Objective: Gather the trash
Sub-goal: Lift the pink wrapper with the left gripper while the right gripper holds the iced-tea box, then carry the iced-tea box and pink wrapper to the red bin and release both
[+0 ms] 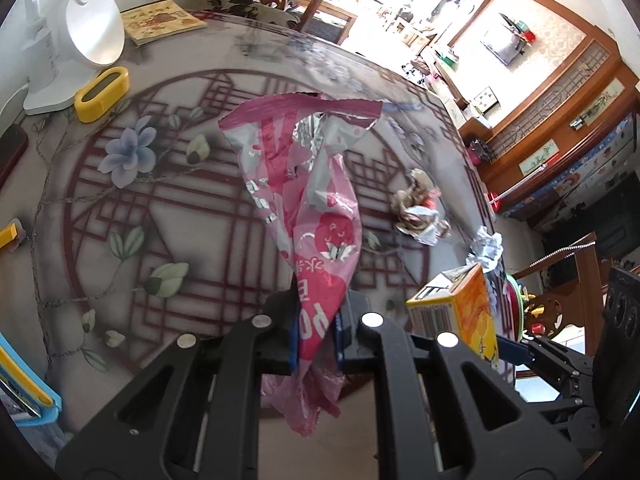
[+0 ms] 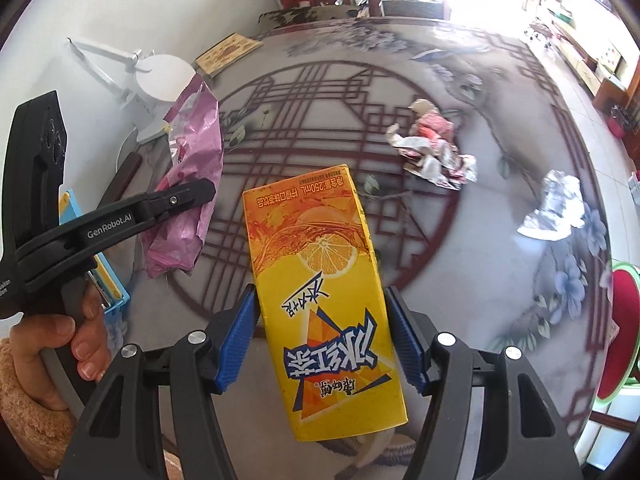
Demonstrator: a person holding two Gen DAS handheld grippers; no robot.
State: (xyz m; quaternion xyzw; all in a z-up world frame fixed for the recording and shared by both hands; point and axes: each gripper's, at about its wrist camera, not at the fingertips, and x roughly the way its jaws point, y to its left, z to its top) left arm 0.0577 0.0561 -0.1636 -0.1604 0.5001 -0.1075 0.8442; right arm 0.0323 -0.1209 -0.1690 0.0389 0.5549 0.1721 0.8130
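Note:
My left gripper (image 1: 317,334) is shut on a torn pink snack wrapper (image 1: 308,184) and holds it above the round table; the wrapper also shows in the right wrist view (image 2: 188,184), clamped by the left gripper (image 2: 200,192). My right gripper (image 2: 324,340) is shut on a yellow iced-tea carton (image 2: 320,280), held above the table; the carton shows at the right in the left wrist view (image 1: 460,308). A crumpled red-and-white wrapper (image 2: 434,148) and a crumpled foil ball (image 2: 554,208) lie on the table; they also show in the left wrist view as the wrapper (image 1: 420,208) and foil (image 1: 486,248).
The round table (image 2: 500,92) has a patterned glass top. A white desk fan (image 1: 72,36), a yellow holder (image 1: 102,94) and a booklet (image 1: 160,20) stand at its far left. A blue-and-yellow device (image 1: 24,384) lies at the near left edge. A red stool (image 2: 620,312) stands at the right.

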